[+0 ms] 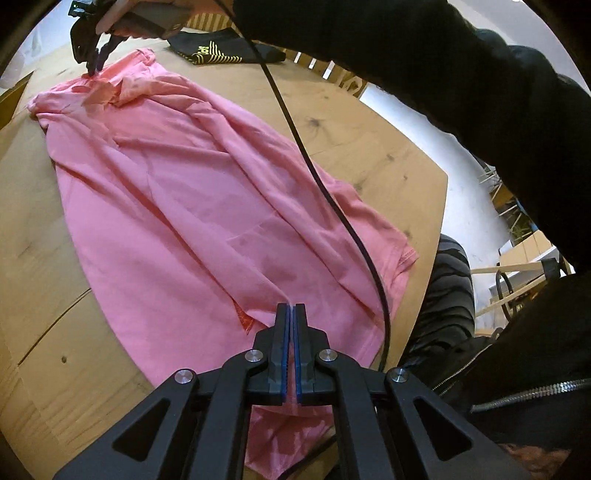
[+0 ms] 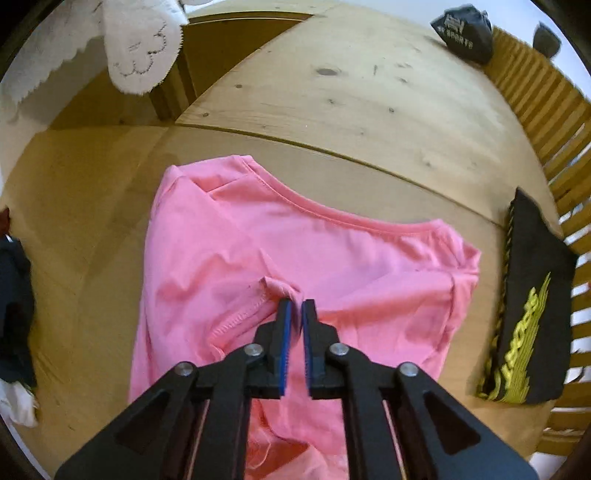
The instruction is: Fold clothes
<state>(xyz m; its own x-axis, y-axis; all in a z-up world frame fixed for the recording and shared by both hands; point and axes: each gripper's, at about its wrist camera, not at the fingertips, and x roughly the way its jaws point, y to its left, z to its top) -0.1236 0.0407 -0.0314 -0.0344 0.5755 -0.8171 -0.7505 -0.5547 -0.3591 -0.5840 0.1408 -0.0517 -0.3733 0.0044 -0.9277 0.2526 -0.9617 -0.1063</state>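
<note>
while both grippers pinch the shirt (image 1: 207,206) spread on the table (image 1: 44,258), left gripper (image 1: 293,314) at 6, right gripper (image 2: 295,308) clenching a small nub near the collar, that thin hold could slip.

Matt pink cloth shirt (image 1: 192,206) on knotty, unvarnished wooden table (image 1: 369,140).

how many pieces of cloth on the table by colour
pink: 1, the pink shirt, pinched by the left gripper and the right gripper
black: 3, the folded black garment with yellow print, the black sports item, the dark clothes at the left edge
white: 2, the white embroidered cloth, the white scrap
total: 6
</note>
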